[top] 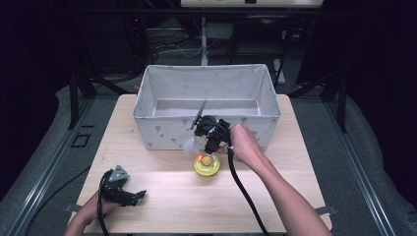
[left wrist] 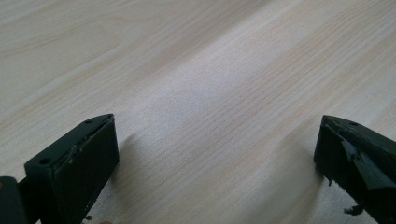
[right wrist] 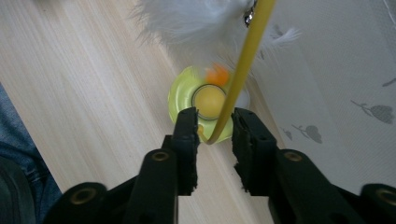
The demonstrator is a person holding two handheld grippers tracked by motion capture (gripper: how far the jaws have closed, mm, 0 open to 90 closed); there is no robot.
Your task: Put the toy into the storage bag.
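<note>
The left gripper [top: 129, 195] sits at the near left corner of the table [top: 162, 196], held low by the person's left hand [top: 96, 206], its grey three-cornered plate [top: 118, 173] on top. In the left gripper view its two black fingers [left wrist: 74, 168] stand wide apart over bare light wood, with nothing between them.

Farther in, near the table's middle, a round yellow-green base [top: 207, 165] stands on the table, just in front of the bin's near wall. A yellow ball [right wrist: 208, 101] sits in its centre and an orange blur [right wrist: 217, 74] shows at its far rim.

The right gripper [top: 209, 147] is held by the right hand [top: 244, 143] directly above this base, pointing down. In the right gripper view its fingers [right wrist: 187, 140] stand a narrow gap apart, on either side of the curved lower end of a thin yellow rod [right wrist: 243, 70]. The rod passes between the fingertips; whether the pads press on it cannot be told. The rod rises from the base toward the top of that view, where a tuft of white feathers [right wrist: 191, 21] and a small metal bell [right wrist: 249, 17] hang at it.

Beyond the base stands a white fabric bin [top: 172, 130] printed with small grey motifs, open at the top. Its interior floor [top: 206, 107] looks bare.

Past the table's far edge are dark metal frames [top: 74, 93] and cables on the floor [top: 162, 46].
</note>
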